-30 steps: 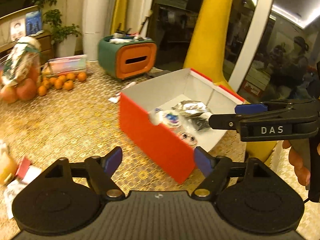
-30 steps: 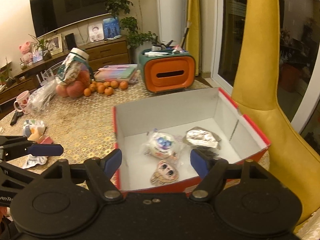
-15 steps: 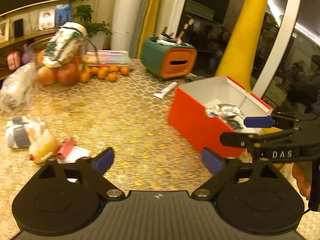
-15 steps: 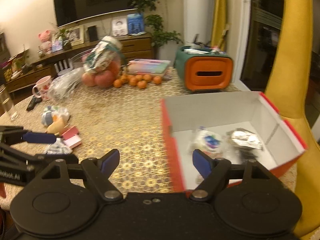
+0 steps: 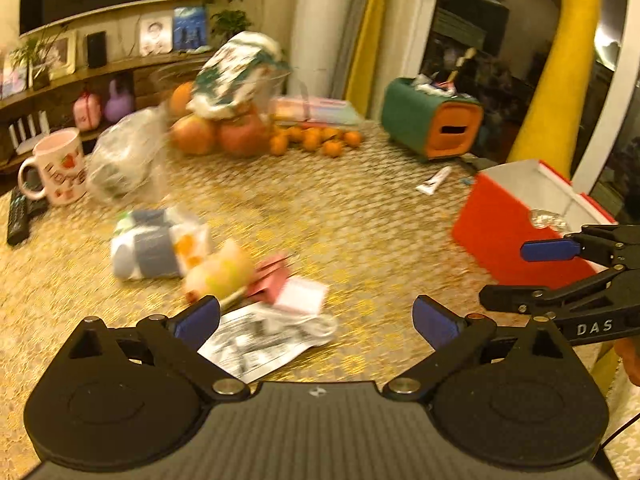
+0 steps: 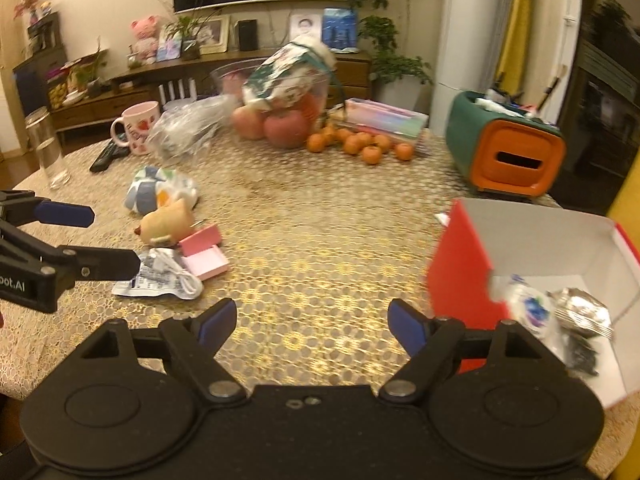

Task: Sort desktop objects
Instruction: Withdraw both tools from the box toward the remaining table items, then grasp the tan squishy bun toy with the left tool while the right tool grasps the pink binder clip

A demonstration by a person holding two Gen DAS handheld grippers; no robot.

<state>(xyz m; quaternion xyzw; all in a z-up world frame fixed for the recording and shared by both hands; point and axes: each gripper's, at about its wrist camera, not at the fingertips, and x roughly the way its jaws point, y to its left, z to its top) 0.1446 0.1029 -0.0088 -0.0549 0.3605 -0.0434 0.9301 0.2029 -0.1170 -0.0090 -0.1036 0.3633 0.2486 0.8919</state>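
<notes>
Claws: left claw (image 5: pixel 316 316) wide open, nothing inside | right claw (image 6: pixel 312 322) opening, nothing inside | pile: pink box (image 6: pixel 204 254), yellow toy (image 6: pixel 166 224) and white packet (image 6: pixel 160 276) on the desk (image 6: pixel 320 220), blurry | red box (image 6: pixel 460 276) cut off, holds shiny bag (image 6: pixel 584 310) and a fuzzy wrapped thing.

1 red box (image 6: pixel 460 276), 1 pink mug (image 6: pixel 136 128), 2 apples (image 6: pixel 286 128), 1 green-orange organizer (image 6: pixel 508 148), 1 remote (image 6: pixel 106 158)
</notes>
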